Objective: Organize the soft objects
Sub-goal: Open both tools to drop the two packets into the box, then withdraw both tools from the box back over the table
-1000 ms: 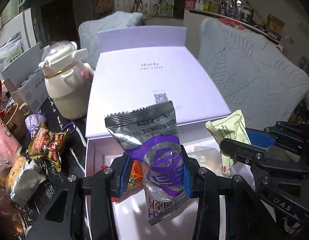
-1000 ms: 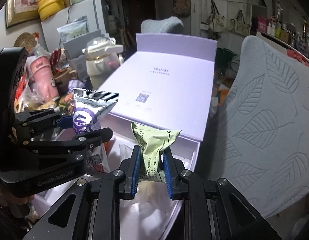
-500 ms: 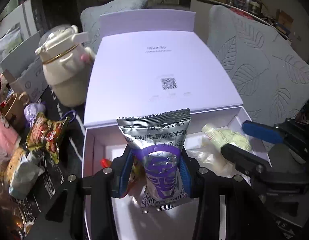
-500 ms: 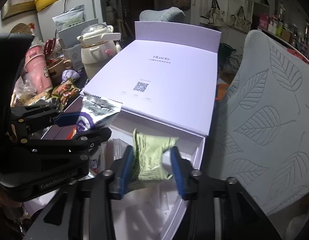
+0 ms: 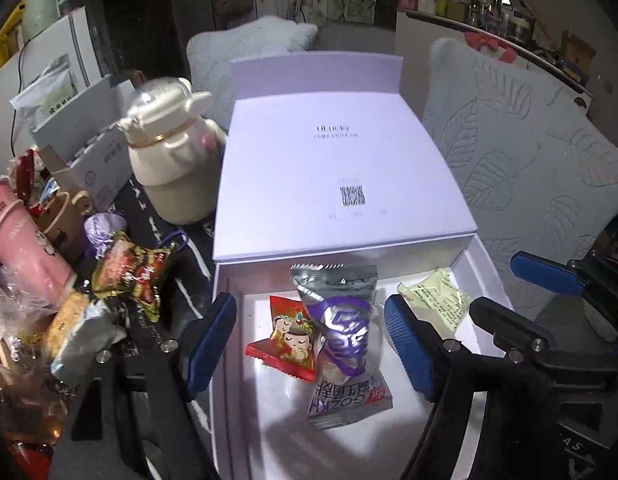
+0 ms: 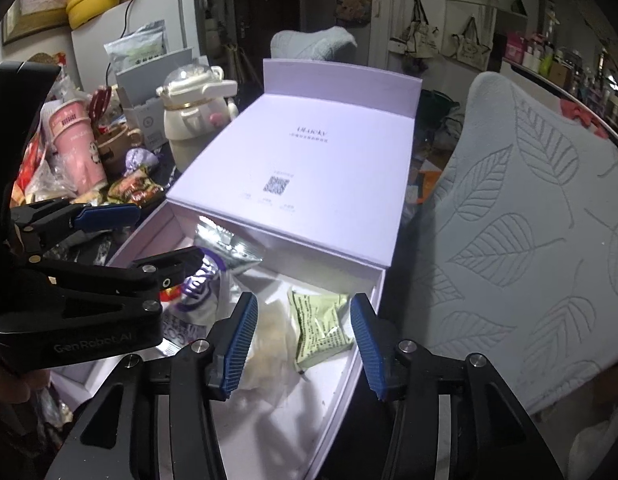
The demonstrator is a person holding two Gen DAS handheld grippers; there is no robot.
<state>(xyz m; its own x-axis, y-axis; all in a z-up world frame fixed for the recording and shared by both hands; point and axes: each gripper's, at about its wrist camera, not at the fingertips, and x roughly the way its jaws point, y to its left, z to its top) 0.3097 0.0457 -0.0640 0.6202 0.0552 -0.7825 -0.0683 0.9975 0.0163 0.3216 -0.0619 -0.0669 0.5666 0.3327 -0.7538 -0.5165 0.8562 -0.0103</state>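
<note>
A silver and purple snack packet (image 5: 343, 332) lies inside the open white box (image 5: 225, 360), next to a small red packet (image 5: 287, 338). My left gripper (image 5: 309, 344) hangs over them, its jaws opening, the pads clear of the silver packet on both sides. A pale green packet (image 6: 319, 320) rests near the box's right wall (image 6: 365, 340), also seen as a green packet (image 5: 439, 300) in the left wrist view. My right gripper (image 6: 303, 340) stands above the green packet with its jaws opening and the pads off it. Each gripper shows in the other's view: left gripper (image 6: 121, 240), right gripper (image 5: 521, 284).
The box's lid (image 5: 337, 168) stands folded back behind it. Left of the box are a cream kettle-shaped bottle (image 5: 169, 164), a brown-red snack packet (image 5: 133, 272), a pink cup (image 5: 17, 240) and other clutter. A grey leaf-patterned cushion (image 6: 529, 240) stands on the right.
Both grippers have opened and let go. The silver-purple packet dropped from the left gripper into the box; the green packet fell from the right gripper and now lies by the right wall.
</note>
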